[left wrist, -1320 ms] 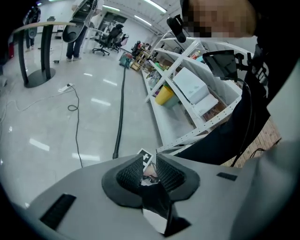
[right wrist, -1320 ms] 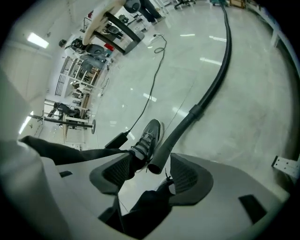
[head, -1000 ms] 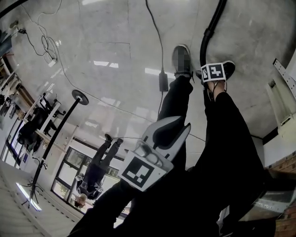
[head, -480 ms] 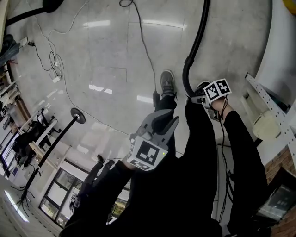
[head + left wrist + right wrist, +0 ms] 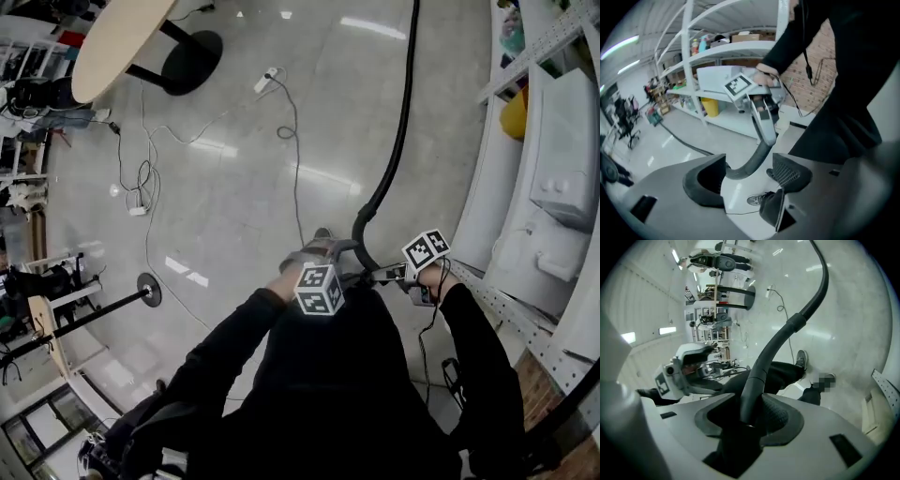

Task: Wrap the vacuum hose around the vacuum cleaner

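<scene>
Right now the right gripper (image 5: 750, 417) is clamped on the black hose (image 5: 764, 364), its ribbed pads pressing the hose's smooth, stiff end from both sides. Beside it, the left gripper (image 5: 746, 180) stands spread. Its jaws have just been opening, and the hose passes loosely between them, seemingly brushing one pad, though the blur leaves that unsure. The two grippers are close together in front of the person's dark-clothed body. From there the hose curves away over the grey floor (image 5: 234, 187) toward its far edge, alongside the white shelves (image 5: 553, 178). The cubes (image 5: 319, 289) on the grippers carry black-and-white square markers. Print on the bottles (image 5: 696, 45) on the shelves is too small to read.
</scene>
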The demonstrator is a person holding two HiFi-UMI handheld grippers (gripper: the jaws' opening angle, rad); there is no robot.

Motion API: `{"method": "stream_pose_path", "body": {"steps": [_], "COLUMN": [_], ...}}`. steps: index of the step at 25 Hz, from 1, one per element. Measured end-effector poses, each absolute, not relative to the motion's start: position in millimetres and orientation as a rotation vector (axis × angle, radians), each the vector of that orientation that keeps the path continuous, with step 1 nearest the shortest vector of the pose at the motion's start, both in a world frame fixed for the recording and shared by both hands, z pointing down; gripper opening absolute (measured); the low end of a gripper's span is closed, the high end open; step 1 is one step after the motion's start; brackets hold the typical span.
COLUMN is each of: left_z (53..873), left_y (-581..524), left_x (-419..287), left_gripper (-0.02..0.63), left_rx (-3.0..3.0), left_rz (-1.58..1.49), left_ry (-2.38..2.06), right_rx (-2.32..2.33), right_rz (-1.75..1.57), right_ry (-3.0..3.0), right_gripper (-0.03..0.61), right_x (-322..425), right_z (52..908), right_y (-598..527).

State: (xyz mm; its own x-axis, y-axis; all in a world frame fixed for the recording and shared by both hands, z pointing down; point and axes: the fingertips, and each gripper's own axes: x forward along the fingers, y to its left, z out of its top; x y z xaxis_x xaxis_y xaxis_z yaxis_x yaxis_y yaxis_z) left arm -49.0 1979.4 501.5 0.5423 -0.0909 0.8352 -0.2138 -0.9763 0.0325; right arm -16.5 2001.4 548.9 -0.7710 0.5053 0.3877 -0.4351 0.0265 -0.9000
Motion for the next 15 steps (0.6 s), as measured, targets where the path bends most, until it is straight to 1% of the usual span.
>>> {"method": "stream_pose_path", "body": {"steps": [2, 3, 5, 6, 9, 10, 11, 12, 14, 15], "left_z": [481, 481, 490, 494, 485, 475, 462, 450, 434, 430], "left_y": [1966, 1957, 1932, 1919, 1881, 1871, 1863, 1855, 1833, 1818], "left_x": [-42, -41, -36, -31, -15, -14, -14, -17, -26, -33], "left_gripper": [0.345, 0.353, 0.354, 0.353, 0.345, 0.315, 0.225, 0.167, 0.102, 0.098], "left_rx": [2.775, 2.842, 2.998, 3.077, 3.245, 3.3, 3.362, 3.418, 3.439, 3.392], "left_rz": [1.569, 1.659, 1.791, 1.806, 1.734, 1.7, 1.666, 1.64, 1.619, 1.608], "left_ry": [-0.143, -0.092, -0.067, -0.071, 0.015, 0.061, 0.105, 0.144, 0.174, 0.145], "right_rx": [-0.132, -0.162, -0.219, -0.245, -0.301, -0.319, -0.334, -0.339, -0.297, -0.243], "right_rz": [1.826, 1.827, 1.785, 1.744, 1.654, 1.638, 1.623, 1.609, 1.61, 1.622], "right_ry": [-1.705, -1.734, -1.768, -1.768, -1.749, -1.745, -1.74, -1.735, -1.748, -1.783], "right_gripper": [0.179, 0.179, 0.178, 0.178, 0.179, 0.179, 0.18, 0.179, 0.179, 0.179], "right_x": [-22, -25, -28, -27, -30, -37, -45, -53, -62, -63], "right_z": [479, 455, 434, 431, 406, 392, 379, 368, 352, 346], "right_y": [1980, 1969, 1952, 1946, 1926, 1921, 1917, 1913, 1889, 1868]}}
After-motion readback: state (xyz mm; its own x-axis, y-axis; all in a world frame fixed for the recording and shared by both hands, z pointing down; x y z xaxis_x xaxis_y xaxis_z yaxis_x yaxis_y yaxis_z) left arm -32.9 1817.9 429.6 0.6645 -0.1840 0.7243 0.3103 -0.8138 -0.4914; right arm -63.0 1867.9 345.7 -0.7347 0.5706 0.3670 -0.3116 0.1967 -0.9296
